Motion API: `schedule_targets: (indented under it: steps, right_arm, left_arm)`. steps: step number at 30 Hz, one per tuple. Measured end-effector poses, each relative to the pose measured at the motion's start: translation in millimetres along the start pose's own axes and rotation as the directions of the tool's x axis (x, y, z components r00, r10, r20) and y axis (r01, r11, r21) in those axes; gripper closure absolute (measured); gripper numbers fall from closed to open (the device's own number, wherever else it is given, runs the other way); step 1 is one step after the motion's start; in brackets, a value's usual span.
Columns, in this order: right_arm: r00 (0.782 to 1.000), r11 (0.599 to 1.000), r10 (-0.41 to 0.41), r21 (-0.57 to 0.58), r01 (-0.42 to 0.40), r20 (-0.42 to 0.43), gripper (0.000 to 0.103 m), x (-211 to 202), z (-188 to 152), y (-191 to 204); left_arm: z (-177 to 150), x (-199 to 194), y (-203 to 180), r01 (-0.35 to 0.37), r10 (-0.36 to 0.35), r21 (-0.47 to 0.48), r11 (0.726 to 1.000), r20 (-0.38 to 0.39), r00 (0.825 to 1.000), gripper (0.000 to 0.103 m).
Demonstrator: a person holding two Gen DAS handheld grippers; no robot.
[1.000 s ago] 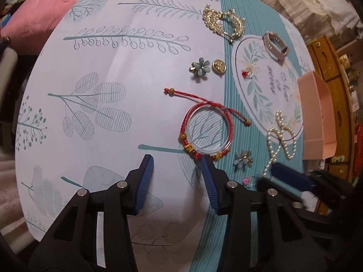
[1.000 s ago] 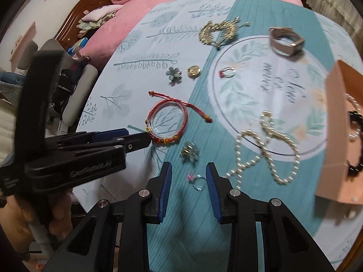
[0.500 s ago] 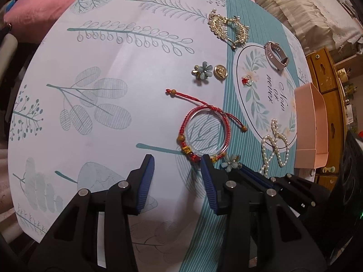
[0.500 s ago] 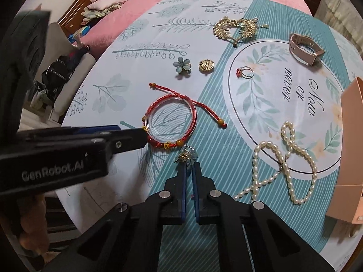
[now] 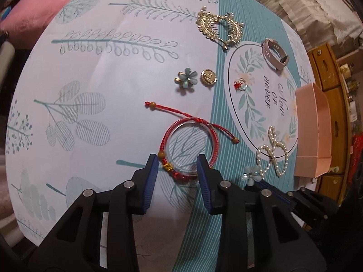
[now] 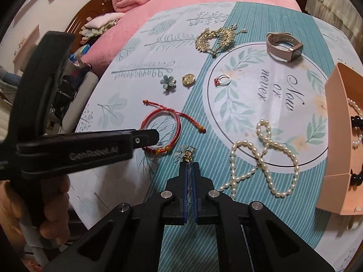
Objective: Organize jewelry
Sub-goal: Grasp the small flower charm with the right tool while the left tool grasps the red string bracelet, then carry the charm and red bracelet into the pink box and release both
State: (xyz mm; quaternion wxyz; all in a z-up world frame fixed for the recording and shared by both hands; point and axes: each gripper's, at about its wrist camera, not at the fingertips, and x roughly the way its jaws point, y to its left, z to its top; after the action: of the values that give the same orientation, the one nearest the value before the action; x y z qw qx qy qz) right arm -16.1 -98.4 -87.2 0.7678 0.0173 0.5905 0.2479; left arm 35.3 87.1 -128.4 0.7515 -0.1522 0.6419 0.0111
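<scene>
My right gripper [image 6: 190, 163] is shut on a pale blue flower clip [image 6: 184, 153], gripping it at the fingertips just above the cloth; the clip also shows in the left wrist view [image 5: 250, 175]. My left gripper [image 5: 177, 162] is open, its fingers straddling the near beaded edge of a red cord bracelet [image 5: 191, 144] that lies flat on the cloth; the bracelet also shows in the right wrist view [image 6: 161, 125]. A pink organizer box [image 6: 338, 136] stands at the right and holds pearl and black bead strands.
On the patterned cloth lie a pearl necklace [image 6: 263, 156], a red-stone ring [image 6: 221, 80], a gold medallion [image 6: 188, 79], a second blue flower clip [image 6: 168, 82], a gold hair comb [image 6: 214, 38] and a pink watch band [image 6: 283, 45]. A pink bed lies beyond; a wooden cabinet [image 5: 329, 86] stands right.
My right gripper closed on the flower clip and lifted it slightly. My left gripper moved forward until its open fingers reached the bracelet's near edge.
</scene>
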Motion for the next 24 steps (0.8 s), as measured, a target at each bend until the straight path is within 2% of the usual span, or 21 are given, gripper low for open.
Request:
schedule_targets:
  steps: [3, 5, 7, 9, 16, 20, 24]
  right_arm:
    - [1.000, 1.000, 0.005, 0.005, -0.005, 0.008, 0.100, -3, 2, -2]
    - [1.000, 1.000, 0.006, 0.009, -0.006, 0.011, 0.100, -4, 2, -2]
    - [1.000, 1.000, 0.008, 0.013, -0.009, 0.012, 0.100, -7, 1, -5]
    - [1.000, 1.000, 0.009, 0.017, -0.009, 0.013, 0.100, -8, 1, -6]
    - [0.999, 0.999, 0.018, 0.035, -0.019, 0.035, 0.100, -21, 1, -11]
    - [0.997, 0.998, 0.017, 0.057, -0.021, 0.070, 0.100, -40, 2, -19]
    - [0.992, 0.993, 0.003, 0.113, -0.017, 0.126, 0.100, -70, 4, -38]
  left_arm:
    - [1, 2, -8, -0.046, 0.046, 0.025, 0.999, 0.000, 0.999, 0.073]
    - [1, 4, -15, -0.113, 0.114, 0.055, 0.992, -0.005, 0.994, 0.084]
    - [3, 6, -19, -0.142, 0.143, 0.077, 0.987, -0.011, 0.990, 0.095]
    - [5, 7, -21, -0.154, 0.156, 0.080, 0.985, -0.022, 0.988, 0.096]
    - [6, 6, -24, -0.111, 0.113, 0.058, 0.992, -0.024, 0.993, 0.096]
    - [8, -6, -37, -0.099, 0.100, 0.091, 0.991, -0.005, 0.995, 0.097]
    - [18, -26, -68, -0.074, 0.069, 0.158, 0.985, 0.040, 0.997, 0.097]
